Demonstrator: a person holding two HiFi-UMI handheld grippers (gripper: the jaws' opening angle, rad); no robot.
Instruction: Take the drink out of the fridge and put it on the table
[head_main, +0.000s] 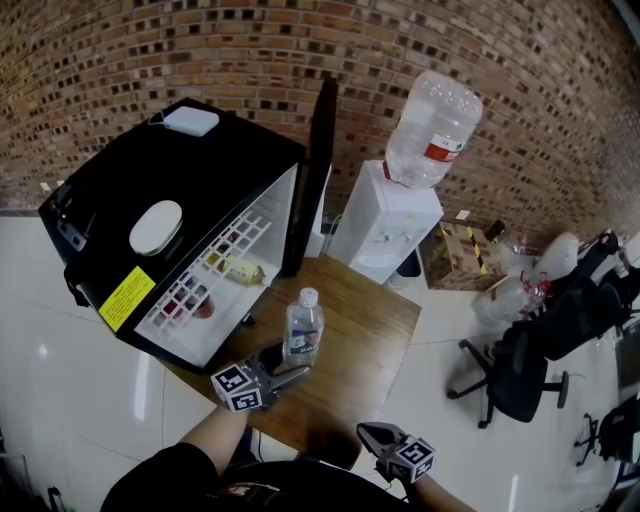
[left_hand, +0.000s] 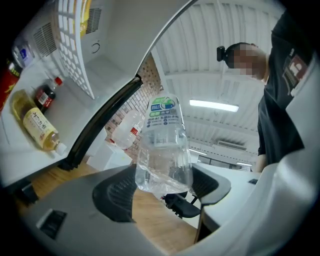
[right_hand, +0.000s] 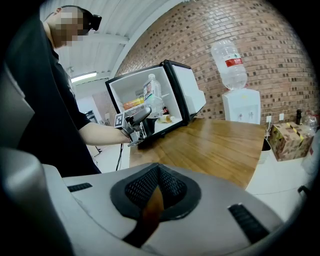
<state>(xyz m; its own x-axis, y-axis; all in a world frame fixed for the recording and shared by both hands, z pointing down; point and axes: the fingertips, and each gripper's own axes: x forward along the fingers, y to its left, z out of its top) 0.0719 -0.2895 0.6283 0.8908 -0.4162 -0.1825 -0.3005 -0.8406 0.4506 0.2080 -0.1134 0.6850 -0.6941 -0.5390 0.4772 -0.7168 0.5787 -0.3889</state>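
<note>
**Status.** Your left gripper (head_main: 288, 366) is clamped low on the bottle (head_main: 303, 330). In the left gripper view both pads press the clear wall, which is creased between them. The bottle is out of the fridge (head_main: 150, 190) and roughly upright over the table (head_main: 375, 320). It sits at about 4 o'clock from the fridge opening and close to it. I cannot tell whether its base rests on the wood or hangs just above it. Your right gripper (right_hand: 156, 192) has its jaws drawn together on nothing. It hangs at 5 o'clock from the bottle, off the table's near edge.

**Judgement.** This is the placing step, nearly done. Only the set-down and release look to be left.

**Risks.**
1. Tip-over on release. You hold the bottle at the bottom and the cap end is free. The left gripper view looks up along the bottle, so the gripper may be tilted. If you open before the base sits flat, the bottle likely falls.
2. Soft wall. The plastic is buckled under the pads. Squeezing harder could make it squirm out sideways.
3. Snag on withdrawal. If the jaws open only a little, a pad could drag the bottle toward you as you pull back.
4. Edge. The bottle stands near the table edge on your side, so if it topples it could roll off to the floor.
5. Door (head_main: 318, 170). It stands open at 12 o'clock from the bottle, so a swing that way could knock it.
</note>
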